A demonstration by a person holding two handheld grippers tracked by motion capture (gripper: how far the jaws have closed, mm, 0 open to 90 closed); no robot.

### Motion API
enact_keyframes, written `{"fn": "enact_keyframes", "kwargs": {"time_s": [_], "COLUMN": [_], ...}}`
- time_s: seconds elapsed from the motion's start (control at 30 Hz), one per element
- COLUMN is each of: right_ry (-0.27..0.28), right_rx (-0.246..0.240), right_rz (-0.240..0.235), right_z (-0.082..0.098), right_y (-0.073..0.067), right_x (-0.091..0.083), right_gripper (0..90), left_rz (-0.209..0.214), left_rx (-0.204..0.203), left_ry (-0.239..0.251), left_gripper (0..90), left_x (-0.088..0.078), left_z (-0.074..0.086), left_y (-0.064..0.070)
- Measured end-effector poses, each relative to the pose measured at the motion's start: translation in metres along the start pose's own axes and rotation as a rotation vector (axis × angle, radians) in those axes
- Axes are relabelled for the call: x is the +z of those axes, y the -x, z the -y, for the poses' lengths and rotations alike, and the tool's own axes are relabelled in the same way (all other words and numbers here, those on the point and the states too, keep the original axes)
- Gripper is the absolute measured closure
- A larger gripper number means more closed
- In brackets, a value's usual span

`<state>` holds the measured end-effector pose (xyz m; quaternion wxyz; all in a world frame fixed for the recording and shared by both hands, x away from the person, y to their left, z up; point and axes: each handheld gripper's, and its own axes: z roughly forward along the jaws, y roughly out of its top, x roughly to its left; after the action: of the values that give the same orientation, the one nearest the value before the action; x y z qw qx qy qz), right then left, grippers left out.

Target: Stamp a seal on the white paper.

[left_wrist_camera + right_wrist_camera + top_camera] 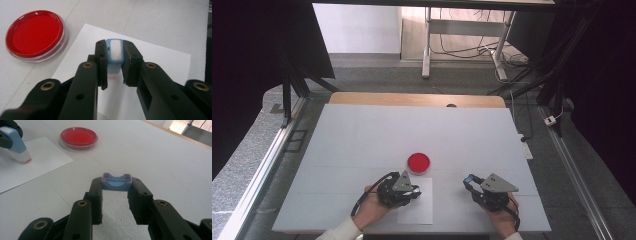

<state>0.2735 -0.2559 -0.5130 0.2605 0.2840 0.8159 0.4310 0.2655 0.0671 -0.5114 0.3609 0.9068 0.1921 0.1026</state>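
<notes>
White board covers the table [362,135], with grey floor and a desk frame behind it in the high view. Your left gripper [114,53] pinches a blue-and-white stamp [114,51] between its jaws; the left gripper view looks down on the stamp's blue top, standing over a white sheet of paper [160,62]. Your right gripper view shows that same stamp [16,145] from the side: tilted, its reddish face resting on or just above the paper [42,157] — contact cannot be told. Your right gripper [116,182] is closed on a small blue cap [116,182], held hollow side up over the bare board, well apart from the paper. From above, both grippers [399,190] [472,185] sit near the front edge in your hands, and the stamp and cap are too small to make out there. Beyond the paper's far corner lies a round red ink pad [418,162] in a clear dish; the left gripper view [35,33] places it just off the sheet, not touching it.
</notes>
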Motion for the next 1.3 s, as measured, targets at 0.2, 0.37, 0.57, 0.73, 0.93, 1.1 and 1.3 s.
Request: {"fn": "enact_keyframes", "kwargs": {"time_s": [0.2, 0.37, 0.57, 0.73, 0.93, 1.1, 1.3], "right_ry": [-0.002, 0.001, 0.003, 0.002, -0.003, 0.0, -0.005], "right_rx": [-0.002, -0.001, 0.002, 0.001, 0.0, -0.001, -0.004], "right_rz": [0.002, 0.002, 0.003, 0.002, 0.009, 0.002, 0.007], "right_z": [0.0, 0.0, 0.0, 0.0, 0.0, 0.0, -0.001], "right_y": [0.0, -0.001, 0.0, -0.001, -0.001, -0.001, -0.001], "right_x": [0.0, 0.0, 0.0, 0.0, -0.001, 0.0, 0.001], "right_gripper": [64.9, 64.9, 64.9, 64.9, 64.9, 64.9, 64.9], "left_rz": [-0.012, -0.017, -0.021, -0.01, 0.0, 0.0, 0.006], "left_rx": [0.005, 0.005, 0.003, -0.01, -0.016, -0.012, -0.013], "left_ry": [0.01, 0.016, 0.026, 0.045, 0.052, 0.043, 0.019], "left_gripper": [76.7, 76.7, 76.7, 76.7, 76.7, 76.7, 76.7], "left_x": [0.0, 0.0, -0.001, -0.001, -0.002, -0.001, 0.0], "left_z": [0.002, 0.003, 0.006, 0.01, 0.011, 0.009, 0.004], "left_y": [0.002, 0.003, 0.004, 0.002, 0.001, 0.0, -0.001]}}
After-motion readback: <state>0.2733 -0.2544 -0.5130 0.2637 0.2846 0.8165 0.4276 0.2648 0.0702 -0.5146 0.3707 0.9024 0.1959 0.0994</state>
